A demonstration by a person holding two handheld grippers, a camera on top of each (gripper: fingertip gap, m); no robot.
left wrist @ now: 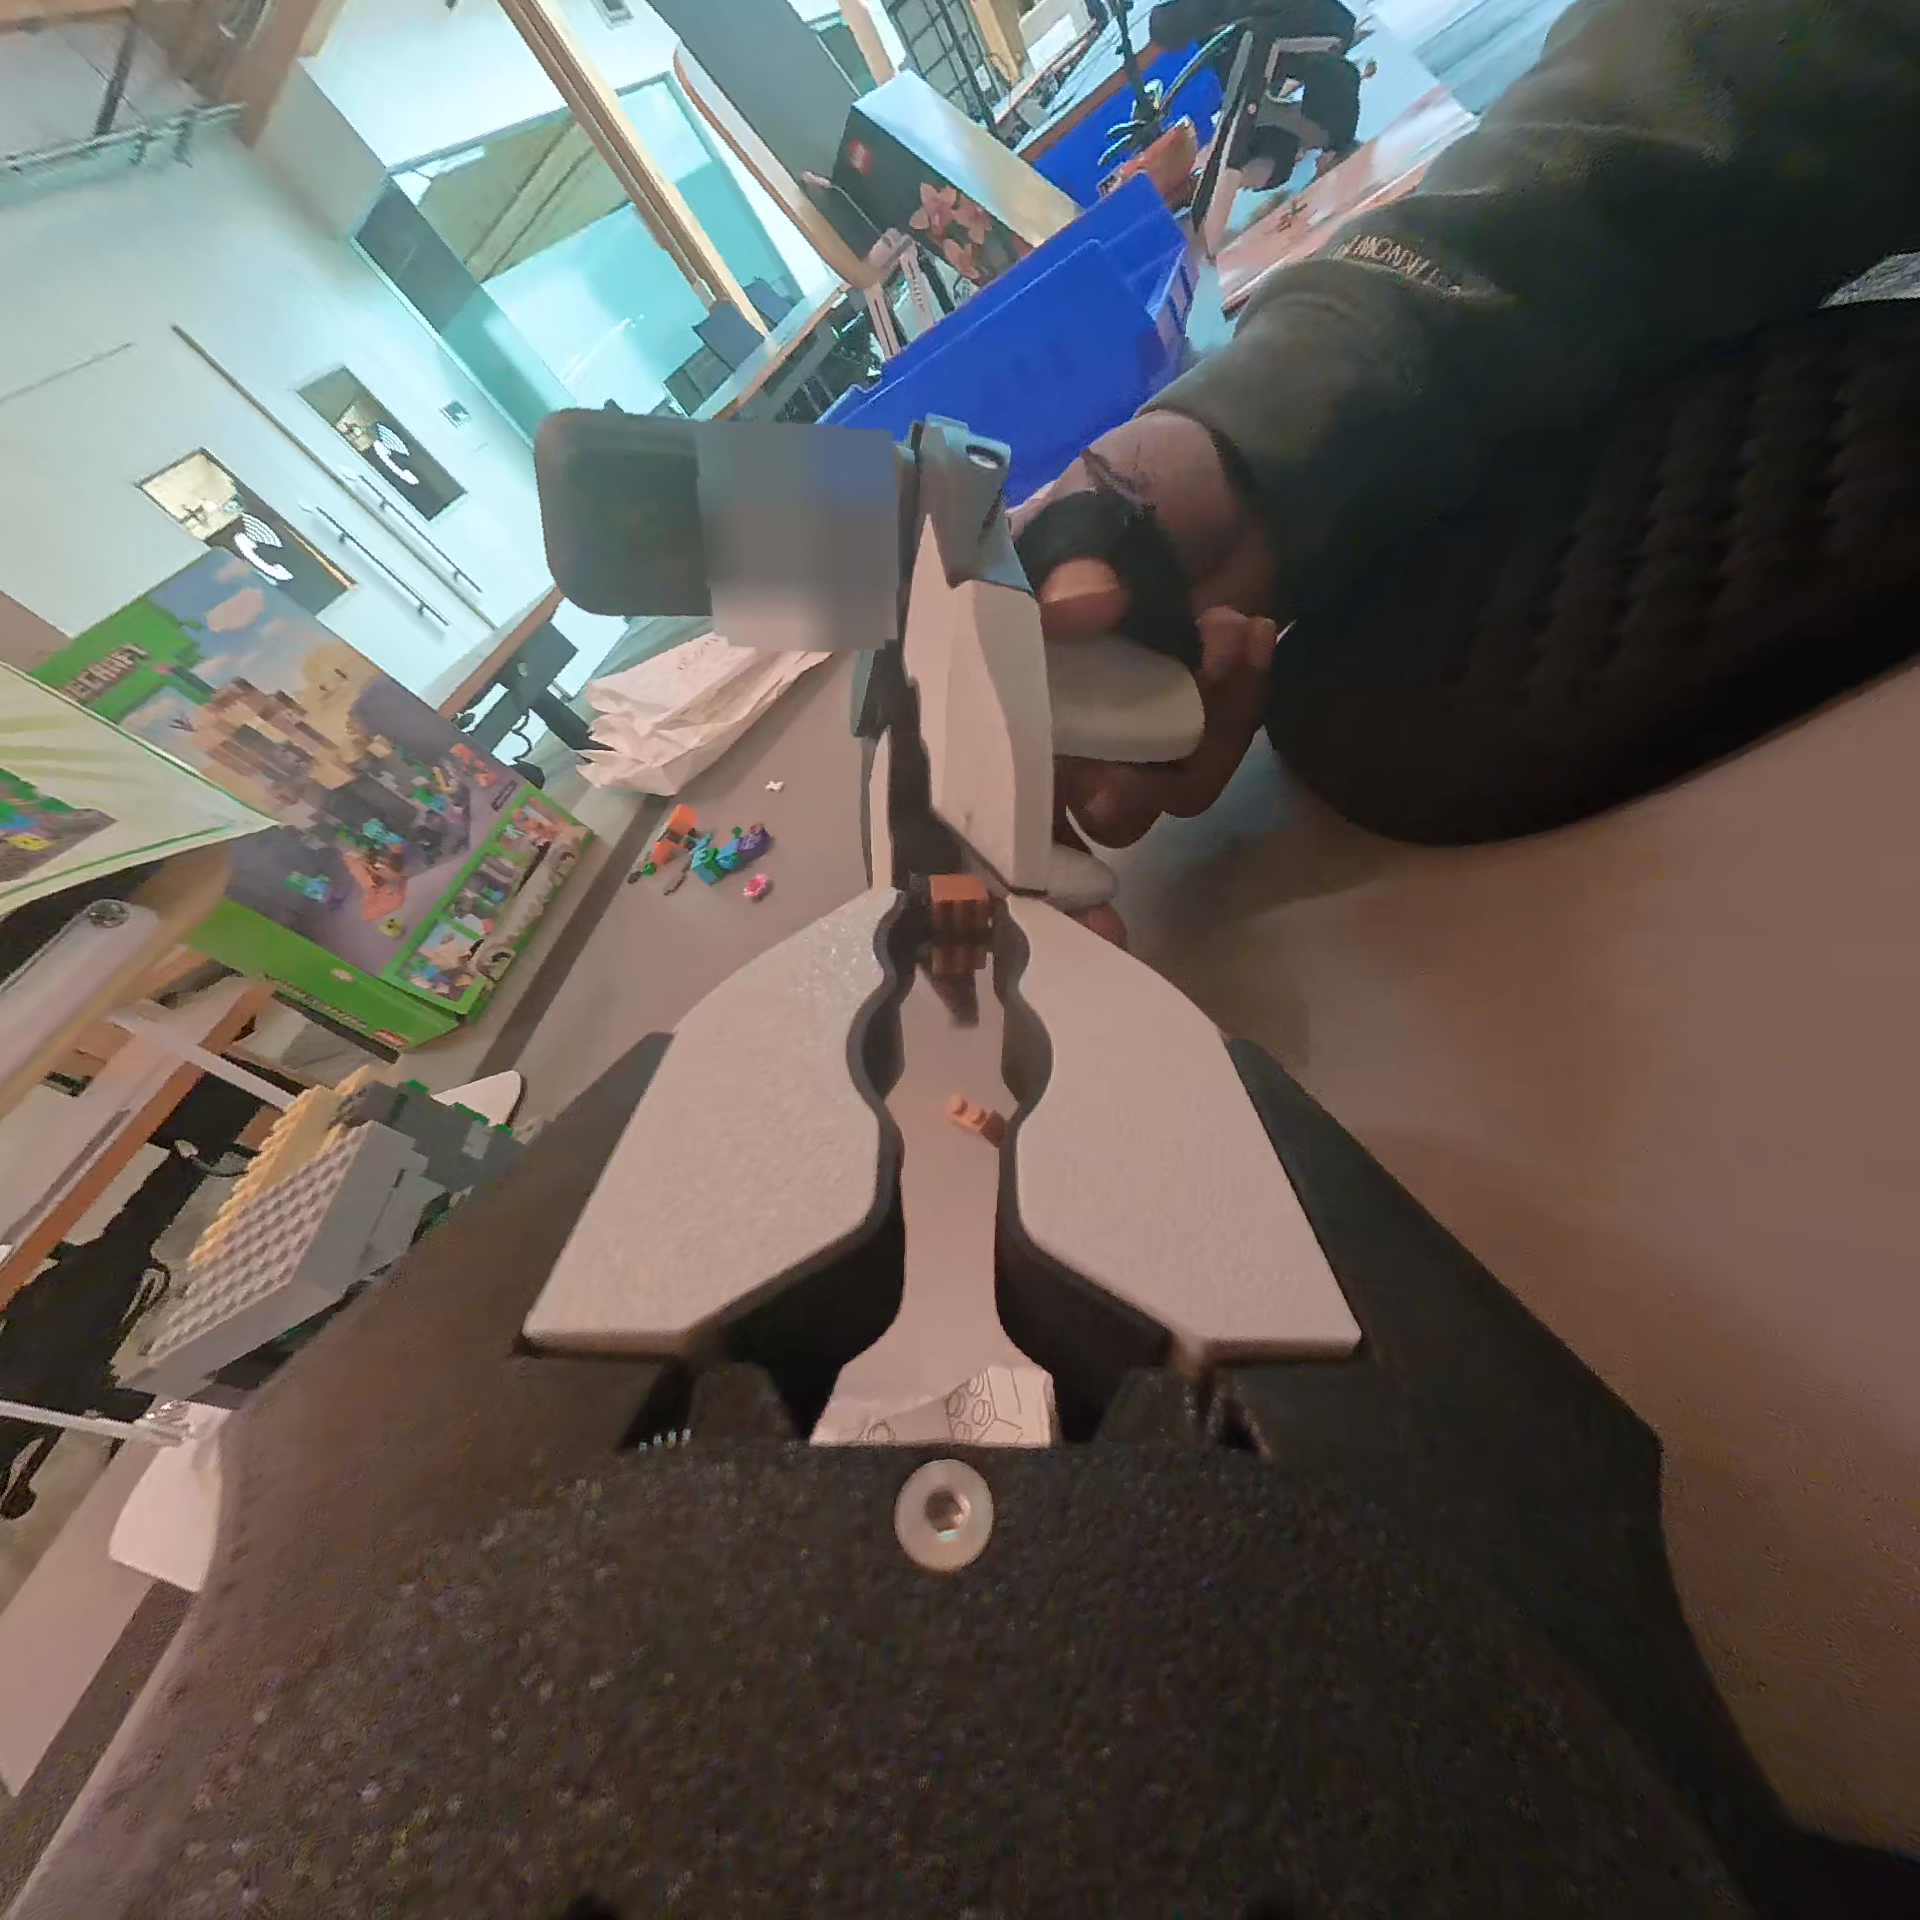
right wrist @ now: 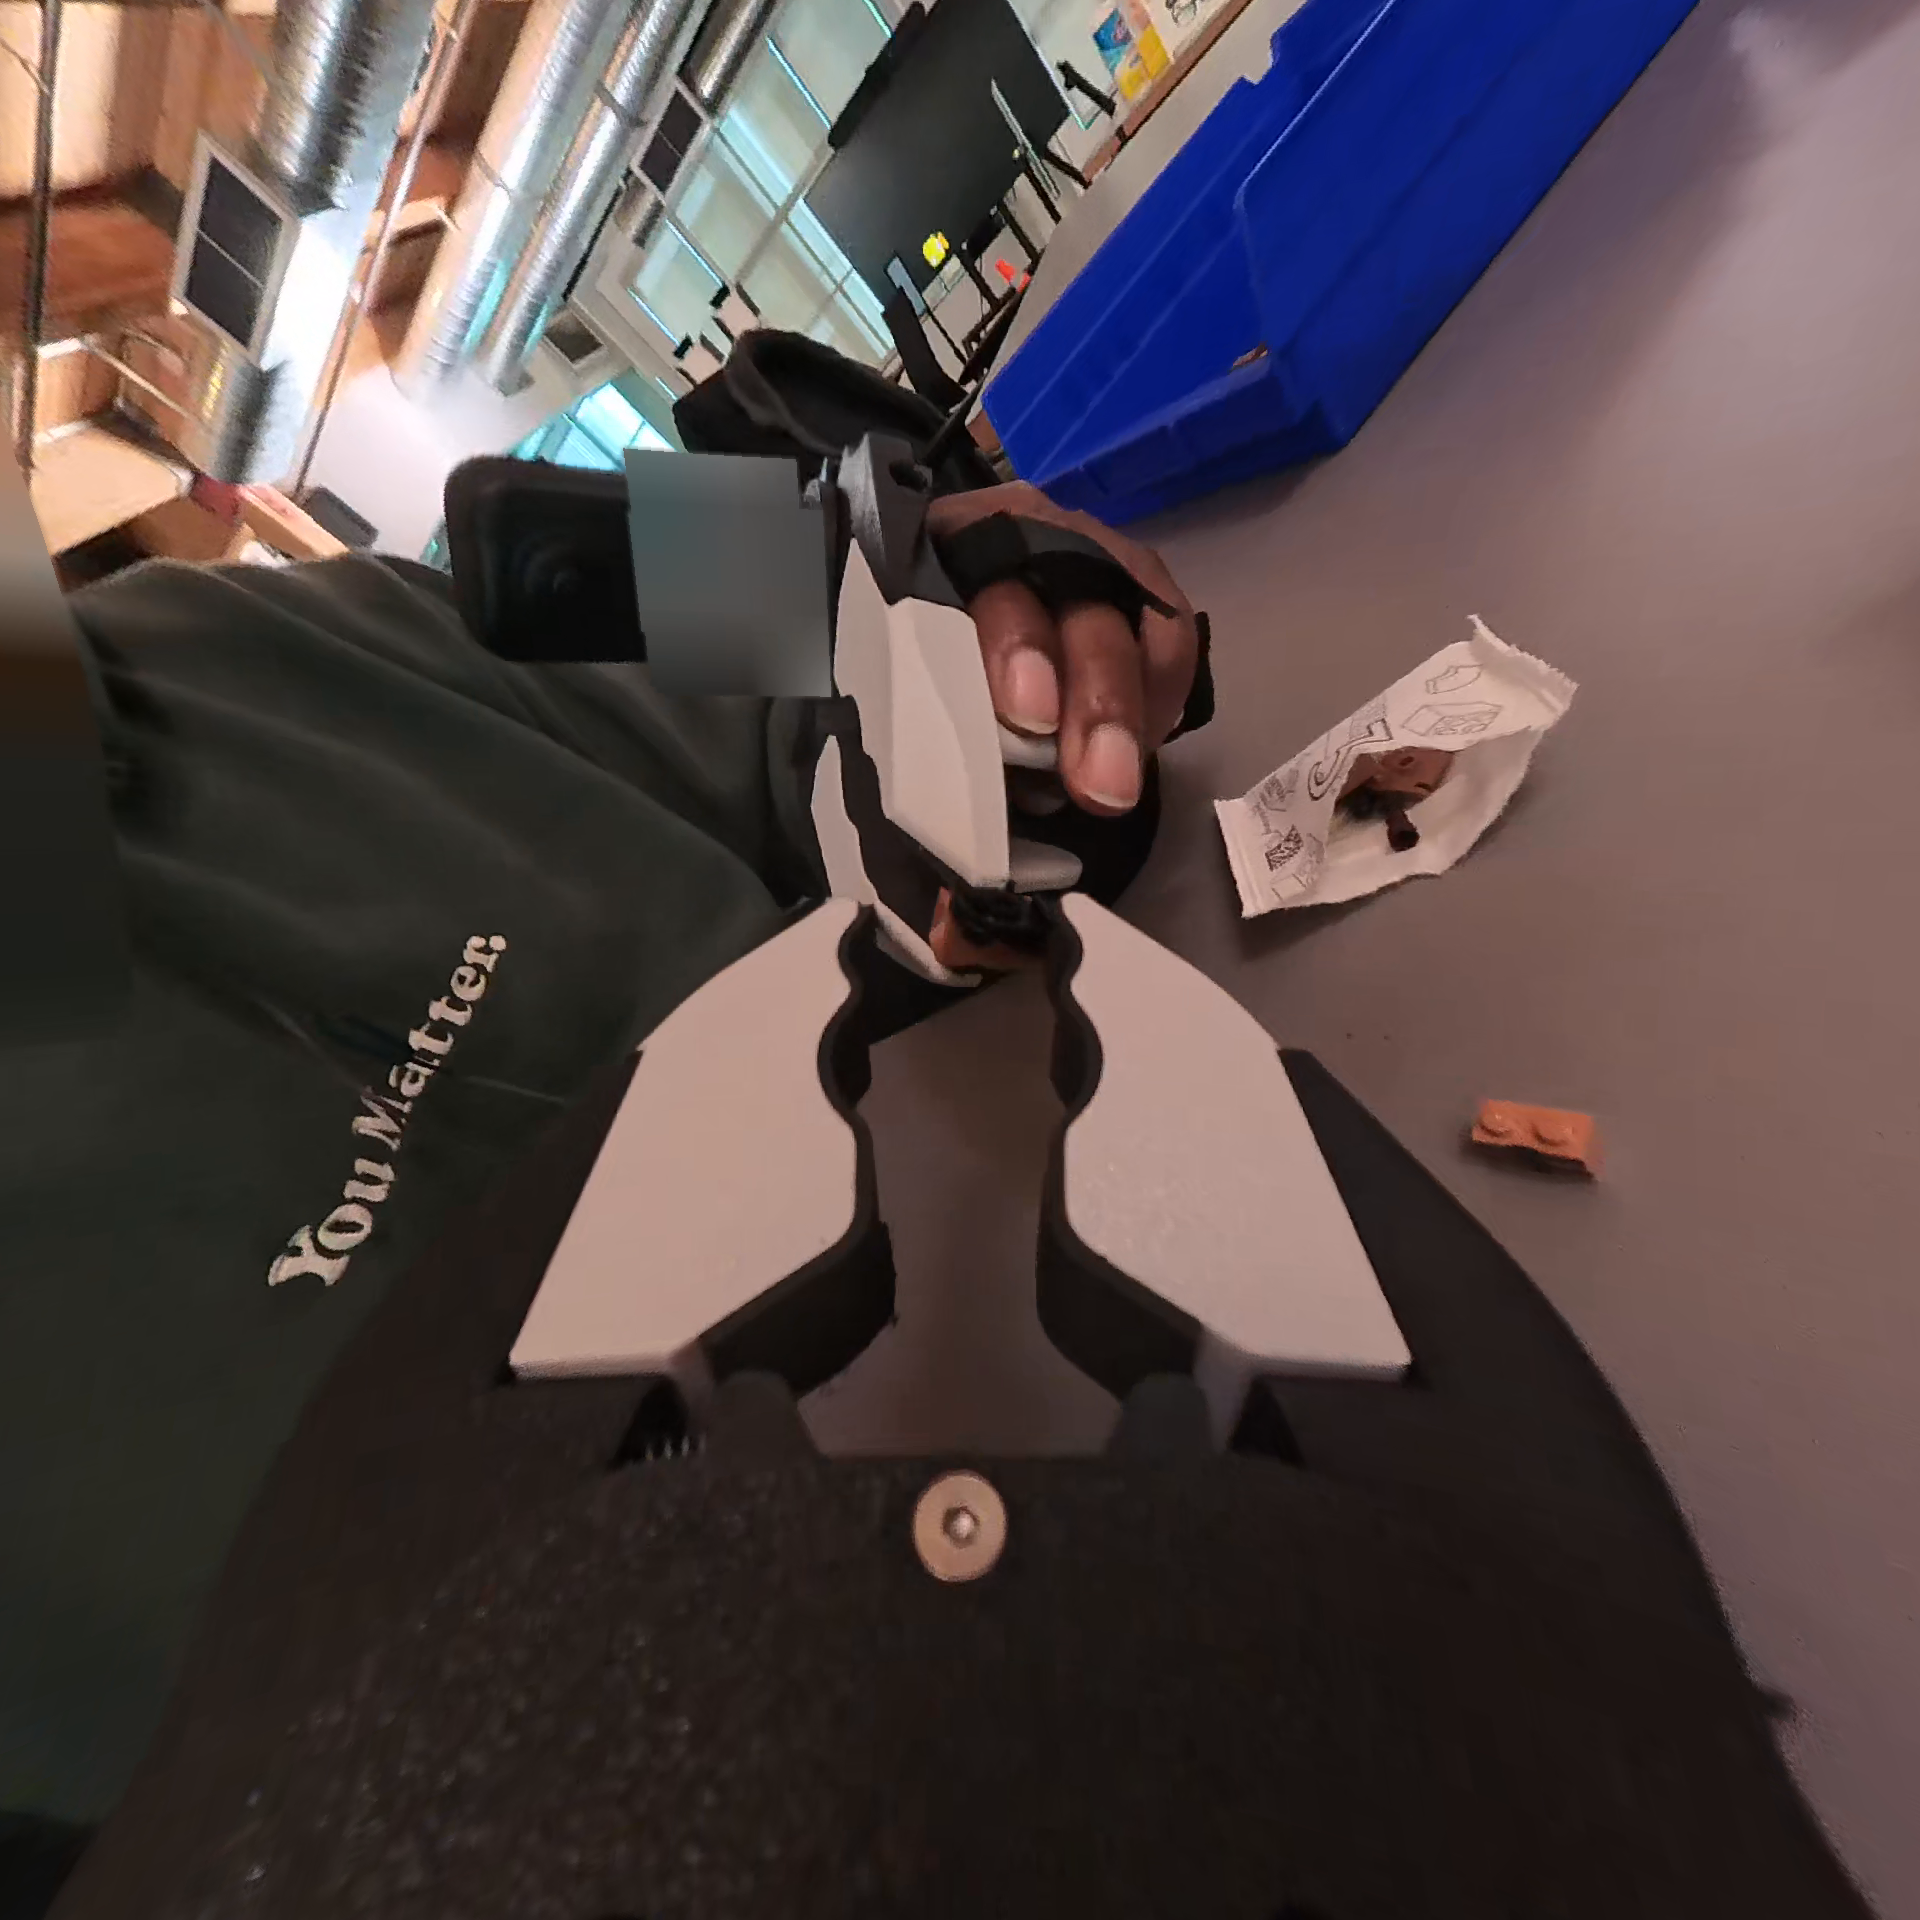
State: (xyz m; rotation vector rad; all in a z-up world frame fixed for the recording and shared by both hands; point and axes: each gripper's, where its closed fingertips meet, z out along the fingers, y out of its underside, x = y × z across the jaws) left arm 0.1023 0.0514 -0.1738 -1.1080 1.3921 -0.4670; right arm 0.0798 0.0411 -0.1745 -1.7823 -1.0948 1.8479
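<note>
Both hand-held grippers meet tip to tip over the grey tabletop [right wrist: 1558, 987]. The left hand-held gripper [left wrist: 951, 935] and right hand-held gripper [right wrist: 961, 925] each appear clamped on one small brown brick piece [left wrist: 951, 920]. A loose tan brick [right wrist: 1536, 1138] lies nearby.

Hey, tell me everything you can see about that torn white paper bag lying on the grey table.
The white paper bag is a small printed pouch with line drawings on it and a crimped, zigzag end. It lies flat and crumpled on the grey table, torn open so that a few brown and dark toy brick pieces show inside. Nothing grips it; neither hand-held gripper touches it. A loose tan brick sits apart from it, and a blue bin stands beyond.
</note>
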